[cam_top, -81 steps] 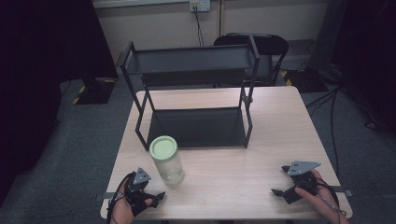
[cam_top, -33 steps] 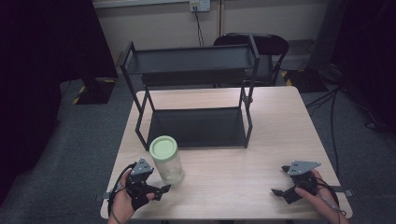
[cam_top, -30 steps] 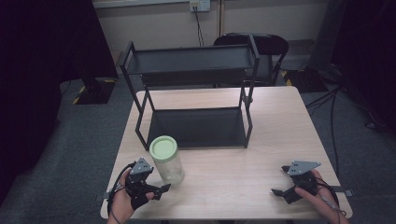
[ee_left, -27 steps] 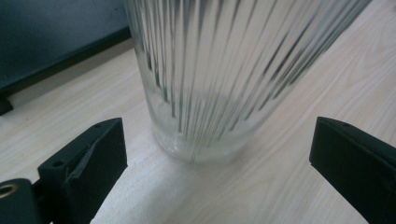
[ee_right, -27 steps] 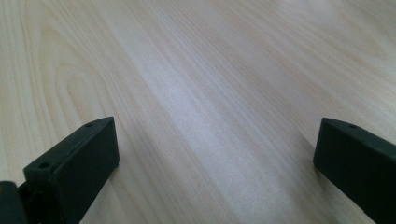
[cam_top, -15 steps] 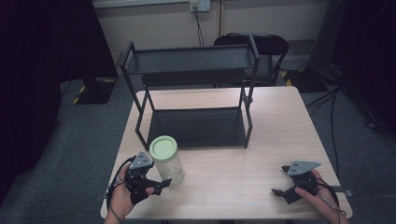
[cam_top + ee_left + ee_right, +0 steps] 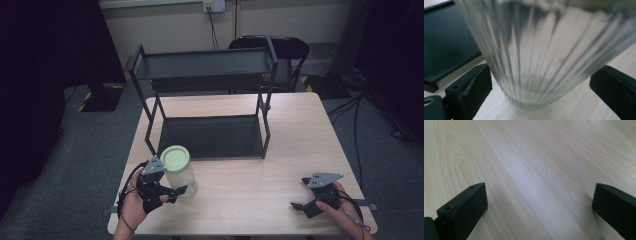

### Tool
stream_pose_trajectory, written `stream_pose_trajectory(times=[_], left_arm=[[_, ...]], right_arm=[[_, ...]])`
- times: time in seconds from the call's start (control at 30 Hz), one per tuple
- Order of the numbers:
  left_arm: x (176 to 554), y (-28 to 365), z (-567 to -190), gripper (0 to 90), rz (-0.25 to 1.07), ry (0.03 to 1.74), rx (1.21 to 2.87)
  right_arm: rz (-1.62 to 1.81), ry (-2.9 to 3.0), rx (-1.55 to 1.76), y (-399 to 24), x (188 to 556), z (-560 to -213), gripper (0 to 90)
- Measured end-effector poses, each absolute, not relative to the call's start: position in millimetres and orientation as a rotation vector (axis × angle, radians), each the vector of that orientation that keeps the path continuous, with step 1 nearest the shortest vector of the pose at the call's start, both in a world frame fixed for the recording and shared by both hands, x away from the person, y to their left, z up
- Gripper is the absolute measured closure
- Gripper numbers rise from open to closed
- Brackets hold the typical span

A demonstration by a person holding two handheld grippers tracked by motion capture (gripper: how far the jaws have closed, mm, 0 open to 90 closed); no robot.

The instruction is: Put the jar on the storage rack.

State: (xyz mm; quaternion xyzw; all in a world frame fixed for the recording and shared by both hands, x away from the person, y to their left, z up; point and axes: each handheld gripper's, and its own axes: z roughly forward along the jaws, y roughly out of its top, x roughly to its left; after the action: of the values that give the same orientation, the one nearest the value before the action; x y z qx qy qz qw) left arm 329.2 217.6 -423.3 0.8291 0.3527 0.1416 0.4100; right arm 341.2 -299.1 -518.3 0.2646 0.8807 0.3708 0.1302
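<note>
Ribbed clear glass jar (image 7: 179,172) with pale green lid (image 7: 175,156), upright near the front left of the wooden table (image 7: 280,170), just before the lower shelf of a black two-tier rack (image 7: 210,100). Left gripper (image 7: 172,192) beside the jar's base, jaws spread wide to either side of the glass, not yet touching. Right gripper (image 7: 300,195) resting well apart at the front right, jaws spread over bare wood. Judged step: lining up to grasp the jar. Next: close squarely on the ribbed wall, low and gently, since glass may slip. From above: lid, rack, both hands. From the left gripper view: ribbed glass (image 7: 541,57) between open jaws, gaps at both sides.
</note>
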Motion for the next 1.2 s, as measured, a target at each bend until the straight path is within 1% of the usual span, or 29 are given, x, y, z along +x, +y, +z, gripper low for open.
stream_pose_trajectory(times=[0.3, 0.33, 0.5, 0.87, 1.2], left_arm=[[336, 213, -420, 5.7, 0.375, 0.893, 2.058], [337, 212, -420, 7.0, 0.377, 0.899, 2.035], [340, 208, -419, 7.2, 0.39, 0.899, 2.008], [340, 204, -417, 10.3, 0.474, 0.856, 1.997], [354, 198, -410, 10.5, 0.458, 0.864, 1.974]], right_arm=[[1.077, 2.558, 0.768, -299, 341, -518, 0.0], [1.077, 2.559, 0.768, -299, 341, -518, 0.0], [1.077, 2.558, 0.768, -299, 341, -518, 0.0], [1.077, 2.558, 0.768, -299, 341, -518, 0.0], [1.077, 2.558, 0.768, -299, 341, -518, 0.0]])
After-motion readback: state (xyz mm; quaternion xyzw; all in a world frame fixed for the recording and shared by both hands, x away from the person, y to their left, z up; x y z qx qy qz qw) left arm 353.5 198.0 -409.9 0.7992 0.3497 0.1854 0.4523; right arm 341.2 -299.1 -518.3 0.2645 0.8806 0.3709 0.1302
